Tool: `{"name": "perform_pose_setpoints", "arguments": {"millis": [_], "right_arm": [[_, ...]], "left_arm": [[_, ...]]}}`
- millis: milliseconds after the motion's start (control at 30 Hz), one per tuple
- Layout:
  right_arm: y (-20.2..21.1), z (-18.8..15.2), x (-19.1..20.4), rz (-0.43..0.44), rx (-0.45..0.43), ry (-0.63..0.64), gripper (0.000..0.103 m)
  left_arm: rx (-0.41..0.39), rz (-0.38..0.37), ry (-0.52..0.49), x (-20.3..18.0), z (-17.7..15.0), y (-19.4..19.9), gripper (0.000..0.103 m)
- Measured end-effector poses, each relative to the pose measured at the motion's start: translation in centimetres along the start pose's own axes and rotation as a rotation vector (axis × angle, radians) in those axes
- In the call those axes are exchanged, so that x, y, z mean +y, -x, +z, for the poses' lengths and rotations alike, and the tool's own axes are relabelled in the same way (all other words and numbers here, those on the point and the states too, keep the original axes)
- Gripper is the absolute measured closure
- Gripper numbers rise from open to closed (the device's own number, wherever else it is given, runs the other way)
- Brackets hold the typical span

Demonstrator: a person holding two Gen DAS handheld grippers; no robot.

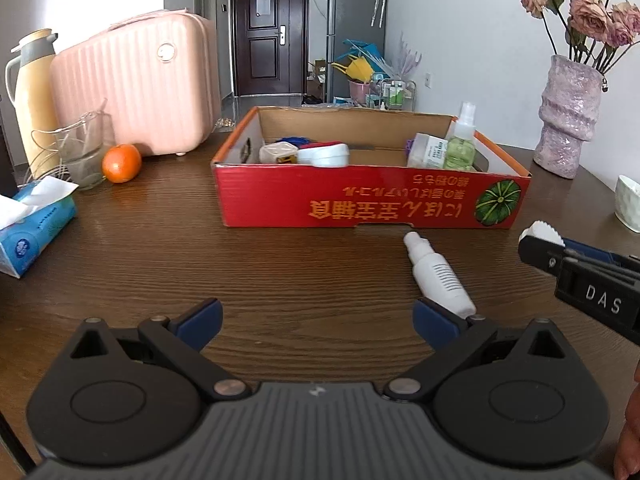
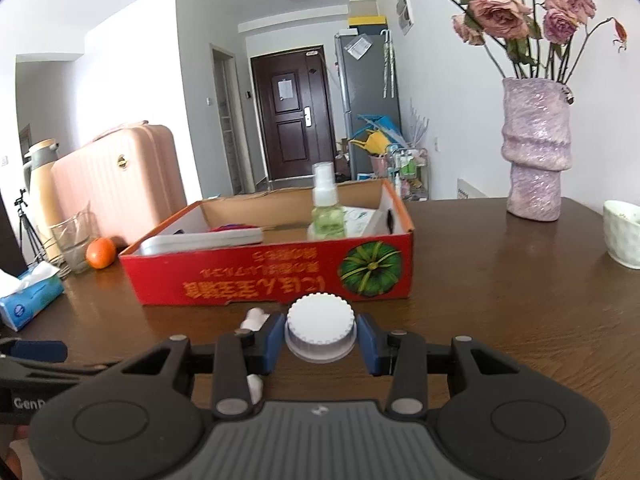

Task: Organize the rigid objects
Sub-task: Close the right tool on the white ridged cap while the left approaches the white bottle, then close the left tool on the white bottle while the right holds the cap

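Observation:
A red cardboard box (image 1: 360, 200) stands on the brown table, also in the right wrist view (image 2: 260, 276). It holds a green spray bottle (image 1: 462, 144), a white case (image 1: 324, 155) and other small items. A white tube bottle (image 1: 436, 274) lies on the table in front of the box, its end touching my left gripper's right finger. My left gripper (image 1: 318, 324) is open and empty above the table. My right gripper (image 2: 320, 340) is shut on a white ribbed-cap bottle (image 2: 320, 328) held above the table before the box; its tip shows in the left wrist view (image 1: 542, 236).
A pink suitcase (image 1: 136, 84), a yellow thermos (image 1: 34, 96), a glass (image 1: 82, 152), an orange (image 1: 121, 163) and a tissue pack (image 1: 32, 228) stand at the left. A purple vase (image 1: 570, 116) with dried roses and a white cup (image 2: 624, 232) stand at the right.

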State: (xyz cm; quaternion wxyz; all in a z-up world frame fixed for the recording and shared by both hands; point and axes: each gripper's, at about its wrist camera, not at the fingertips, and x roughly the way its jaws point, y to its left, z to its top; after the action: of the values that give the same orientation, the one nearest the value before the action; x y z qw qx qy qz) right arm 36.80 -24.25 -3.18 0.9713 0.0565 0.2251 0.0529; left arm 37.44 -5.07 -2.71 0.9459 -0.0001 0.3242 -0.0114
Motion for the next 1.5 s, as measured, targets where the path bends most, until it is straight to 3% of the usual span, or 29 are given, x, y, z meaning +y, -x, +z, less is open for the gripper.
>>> {"name": "perform_pose_setpoints", "arguments": {"millis": [300,600,1067,1167,1233,1267,1333,1400,1500], "right_arm": [[-0.8,0.7,-3.0,-0.046,-0.024,-0.011,0.064],[-0.7,1.1,-5.0,-0.069,-0.043,-0.022,0.064],[-0.9,0.9,-5.6,-0.092,-0.041,-0.018,0.064],[-1.0,0.8,-5.5,-0.093,-0.036,-0.013,0.064],[-1.1,0.7,-5.4,-0.094,-0.034,-0.008,0.064],[-1.0,0.7,-5.4,-0.094,-0.034,-0.008,0.064],[-1.0,0.7,-5.4,-0.092,-0.035,-0.009,0.064],[-0.9,0.7,-5.3,-0.087,-0.035,-0.009,0.064],[-0.8,0.6,-5.2,-0.08,-0.038,-0.004,0.064]], "left_arm": [[0.012,-0.033,-0.03,-3.6,0.4,-1.5,0.0],[0.039,-0.012,-0.036,-6.5,1.0,-3.9,0.0],[0.07,0.025,0.0,-7.9,1.3,-6.2,0.002],[0.078,0.01,-0.004,-7.8,1.2,-6.5,0.012],[0.093,0.002,-0.015,-8.0,1.1,-6.8,0.032],[0.096,0.0,-0.021,-8.0,1.0,-6.8,0.033],[0.085,-0.008,-0.023,-8.0,1.0,-6.6,0.058],[0.082,-0.037,-0.015,-7.8,1.0,-6.3,0.074],[0.08,-0.043,-0.017,-7.7,1.0,-6.1,0.074]]}}
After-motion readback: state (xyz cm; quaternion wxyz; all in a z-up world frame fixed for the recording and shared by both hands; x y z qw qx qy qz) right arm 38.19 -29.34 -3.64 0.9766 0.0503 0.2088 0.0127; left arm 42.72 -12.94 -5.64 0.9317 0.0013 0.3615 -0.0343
